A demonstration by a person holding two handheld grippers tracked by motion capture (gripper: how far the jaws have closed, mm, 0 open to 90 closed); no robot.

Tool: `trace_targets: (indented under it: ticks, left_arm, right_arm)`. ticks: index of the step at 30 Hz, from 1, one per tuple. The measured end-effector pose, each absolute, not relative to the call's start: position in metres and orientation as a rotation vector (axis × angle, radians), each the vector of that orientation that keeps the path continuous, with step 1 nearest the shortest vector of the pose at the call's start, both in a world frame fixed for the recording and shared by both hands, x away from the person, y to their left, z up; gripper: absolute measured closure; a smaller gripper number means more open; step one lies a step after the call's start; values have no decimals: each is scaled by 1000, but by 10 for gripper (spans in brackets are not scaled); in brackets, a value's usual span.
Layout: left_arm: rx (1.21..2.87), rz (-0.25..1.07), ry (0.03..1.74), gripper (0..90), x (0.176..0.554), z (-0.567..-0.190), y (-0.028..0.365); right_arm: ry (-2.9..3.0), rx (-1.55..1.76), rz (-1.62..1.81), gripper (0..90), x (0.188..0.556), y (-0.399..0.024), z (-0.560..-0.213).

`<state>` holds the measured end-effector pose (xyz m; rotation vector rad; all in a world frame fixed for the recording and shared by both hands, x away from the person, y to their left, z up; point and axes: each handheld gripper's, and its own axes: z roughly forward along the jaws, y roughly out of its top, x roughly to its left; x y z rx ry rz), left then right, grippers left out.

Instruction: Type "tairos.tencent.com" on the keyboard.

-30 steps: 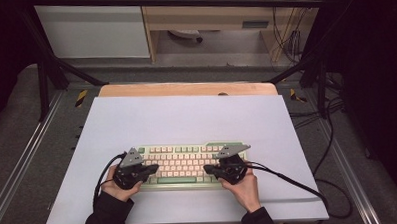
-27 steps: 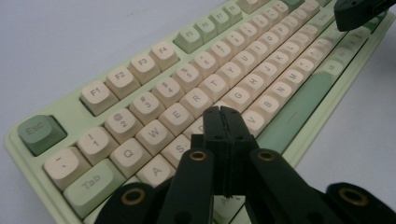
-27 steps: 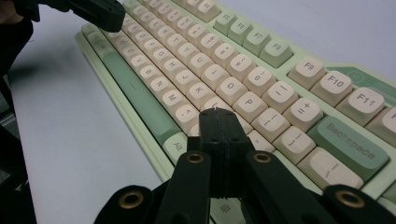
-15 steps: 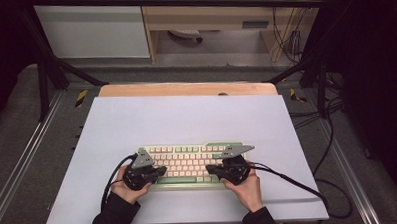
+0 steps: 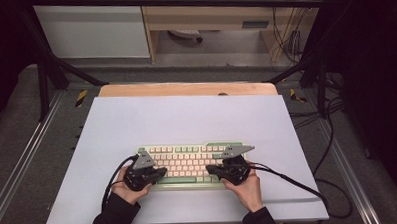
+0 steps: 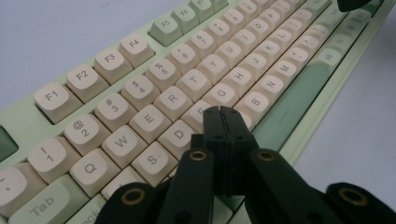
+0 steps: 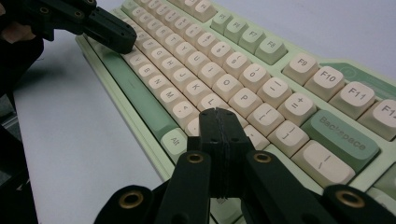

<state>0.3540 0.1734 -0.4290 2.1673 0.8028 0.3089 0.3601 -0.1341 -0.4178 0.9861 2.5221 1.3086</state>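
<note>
I keep both grippers pressed together, blunt tips poised over the keyboard keys for typing.

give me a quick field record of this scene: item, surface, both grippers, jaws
item: keyboard, pale green case, cream keys, green space bar and Backspace
surface: white board on a wooden table
keyboard pose: flat, long edge facing the person
left gripper: jaws shut, tip over the home row near F and G; whether it presses a key cannot be told
right gripper: jaws shut, tip over the keys just right of L, near the Alt key
held: nothing between either pair of jaws
hands: one at each end of the keyboard's near edge
</note>
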Motion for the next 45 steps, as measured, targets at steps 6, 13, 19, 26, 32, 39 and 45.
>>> trace_targets:
  ticks: [6,13,19,26,32,39,45]
  left_arm:
    - [2168,314,797,896,353,-431,173]
    - [2160,313,789,896,352,-428,174]
    - [2150,318,797,896,352,-425,178]
    - [2146,321,799,896,351,-422,183]
    - [2132,329,807,896,352,-419,186]
    - [2121,337,813,896,354,-414,188]
    - [2106,342,833,896,358,-412,191]
  right_arm:
    - [2529,984,1303,900,360,-134,-419]
    - [2528,982,1302,900,360,-134,-420]
    - [2527,990,1298,900,360,-135,-421]
    - [2523,986,1300,900,360,-136,-420]
    - [2523,993,1302,900,360,-136,-419]
    - [2520,987,1305,900,360,-136,-419]
    - [2519,988,1306,900,360,-137,-419]
